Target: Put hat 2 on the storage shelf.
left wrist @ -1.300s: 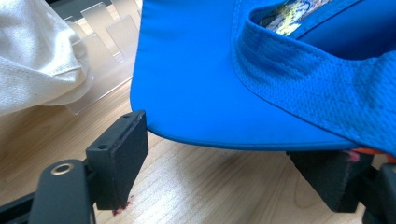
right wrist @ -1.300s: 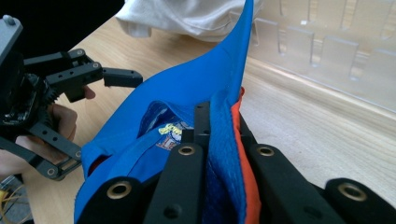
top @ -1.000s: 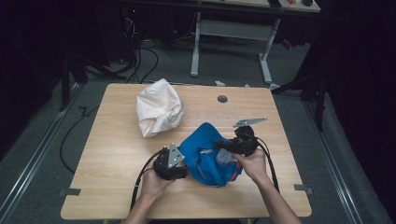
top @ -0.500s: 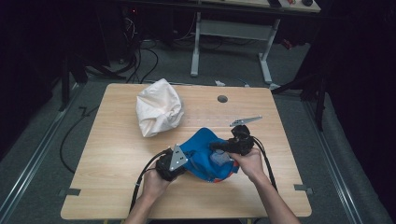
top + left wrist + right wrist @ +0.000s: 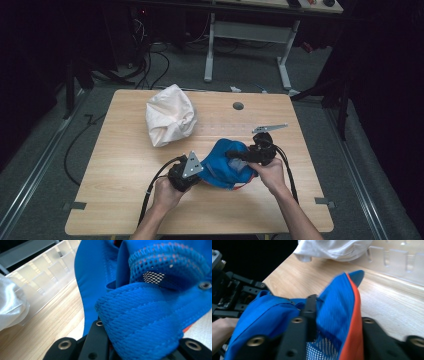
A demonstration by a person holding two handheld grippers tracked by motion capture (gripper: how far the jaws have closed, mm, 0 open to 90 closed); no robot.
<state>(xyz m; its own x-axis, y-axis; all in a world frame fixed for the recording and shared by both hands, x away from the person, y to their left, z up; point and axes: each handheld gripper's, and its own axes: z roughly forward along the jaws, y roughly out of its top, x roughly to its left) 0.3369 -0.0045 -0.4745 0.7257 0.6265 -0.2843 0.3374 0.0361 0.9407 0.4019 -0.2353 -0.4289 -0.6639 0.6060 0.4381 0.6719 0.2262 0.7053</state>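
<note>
A blue cap [image 5: 227,169] with mesh panels and an orange edge lies at the table's front middle, held up between both grippers. My left gripper [image 5: 199,172] is shut on its mesh rim at the left; in the left gripper view that rim [image 5: 140,315] folds over the jaws of the left gripper [image 5: 142,347]. My right gripper [image 5: 235,155] reaches in from the right. In the right gripper view its jaws have just been opening, and the right gripper [image 5: 337,322] stands apart around the cap's blue and orange wall [image 5: 337,310], not pinching it.
A crumpled white cloth bundle [image 5: 170,121] sits at the back left of the wooden table [image 5: 115,200]. A clear slotted plastic piece [image 5: 397,262] lies flat behind the cap. A round cable hole [image 5: 238,106] is at the back, and cables trail off the front edge.
The blue cap has bunched up narrower between the grippers. My left gripper has closed on its rim. The right gripper's jaws have parted; both hands have barely shifted.
</note>
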